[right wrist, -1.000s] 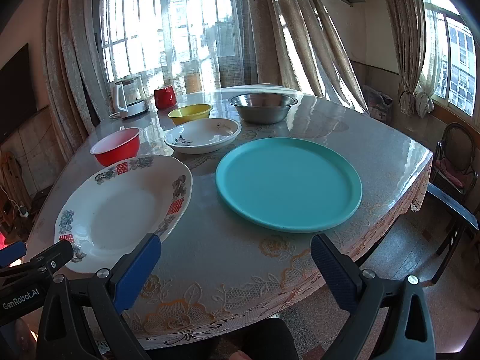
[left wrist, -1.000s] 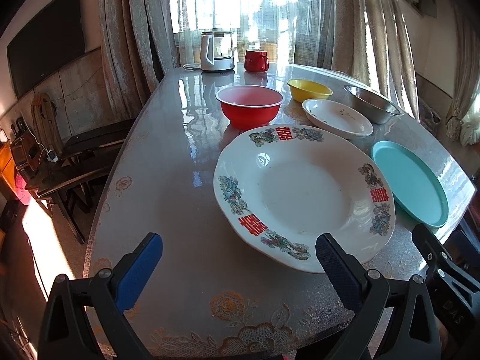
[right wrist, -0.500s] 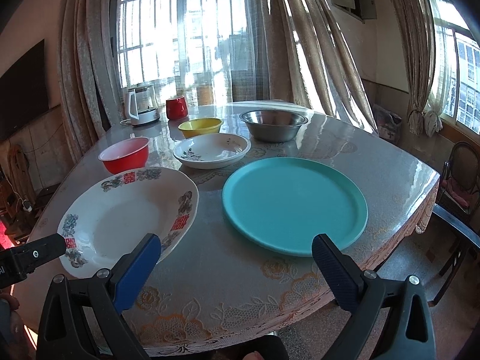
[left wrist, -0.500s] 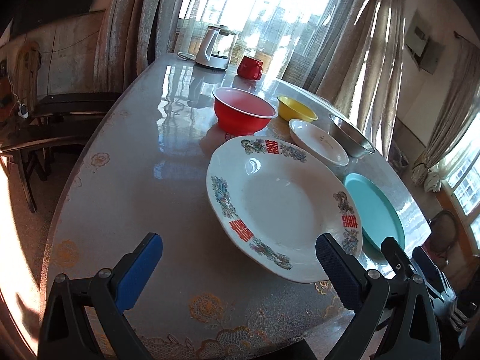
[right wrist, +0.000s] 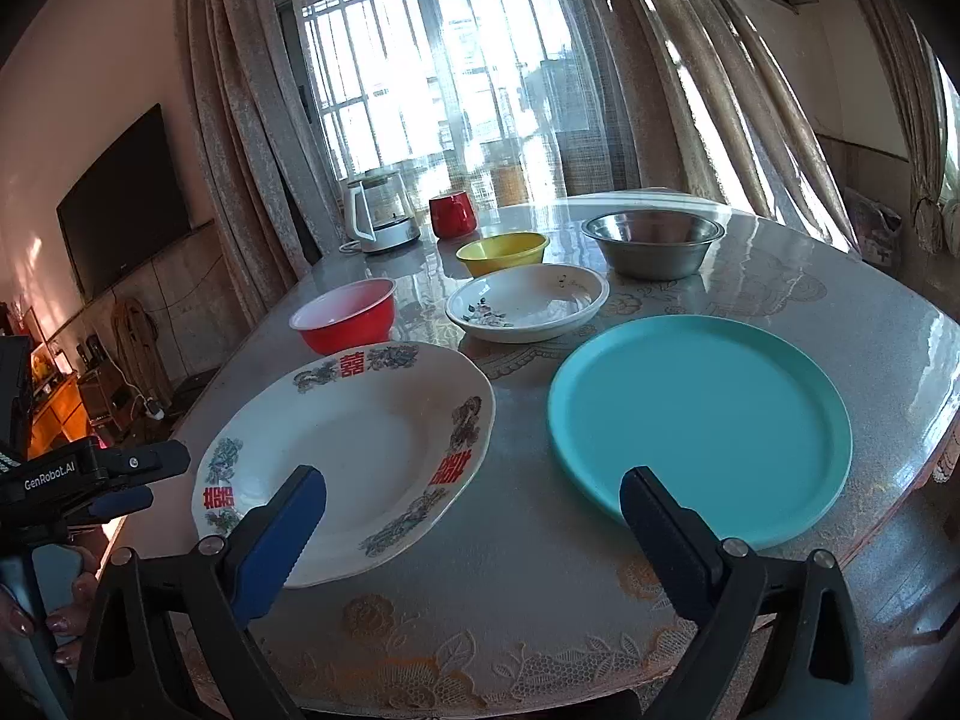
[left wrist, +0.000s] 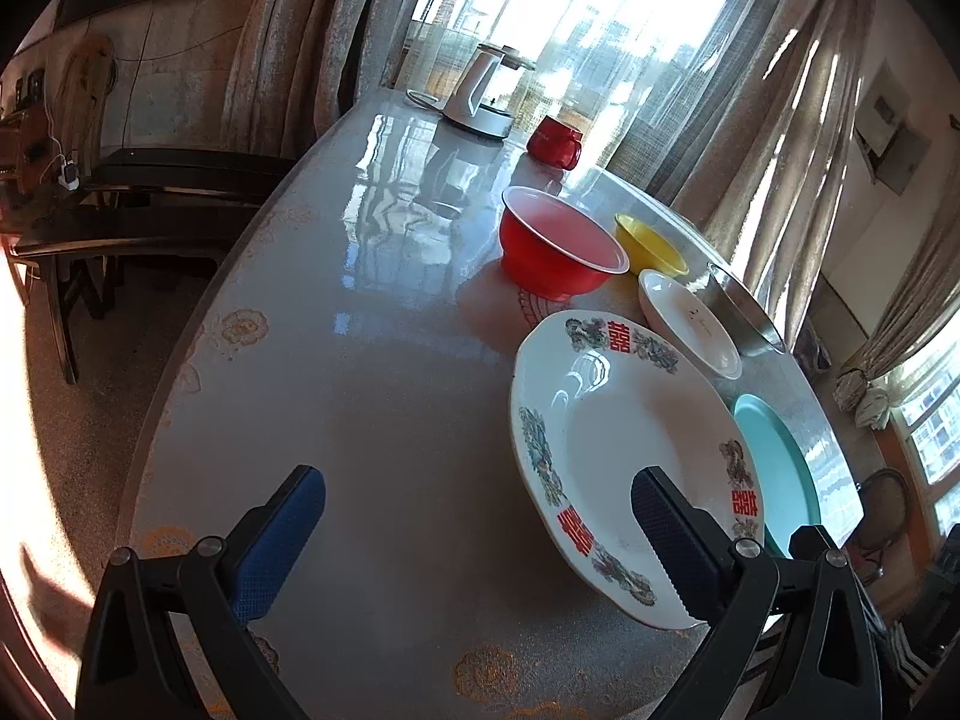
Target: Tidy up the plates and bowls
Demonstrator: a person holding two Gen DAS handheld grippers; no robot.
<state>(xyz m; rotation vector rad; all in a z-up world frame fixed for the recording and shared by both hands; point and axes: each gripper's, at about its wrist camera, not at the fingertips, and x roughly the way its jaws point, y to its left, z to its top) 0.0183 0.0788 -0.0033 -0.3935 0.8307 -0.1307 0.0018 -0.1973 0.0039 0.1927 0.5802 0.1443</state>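
Note:
A large white plate with red characters [right wrist: 360,450] [left wrist: 624,456] lies near the table's front edge, a teal plate [right wrist: 699,420] [left wrist: 774,474] to its right. Behind them stand a red bowl [right wrist: 348,324] [left wrist: 561,252], a small white dish [right wrist: 528,303] [left wrist: 690,324], a yellow bowl [right wrist: 503,252] [left wrist: 651,243] and a steel bowl [right wrist: 654,243] [left wrist: 744,318]. My left gripper [left wrist: 477,516] is open over bare table left of the big plate. My right gripper [right wrist: 471,516] is open above the gap between the two plates. Both hold nothing.
A white kettle [right wrist: 381,216] [left wrist: 480,93] and a red mug [right wrist: 453,213] [left wrist: 555,141] stand at the table's far end by the curtained window. A dark bench [left wrist: 138,204] sits left of the table [left wrist: 372,372]. A hand [right wrist: 42,618] holds the left gripper's body.
The left gripper has swung left and tilted, so the big plate has slid toward the right of its view. The right gripper has risen slightly. No dish has moved.

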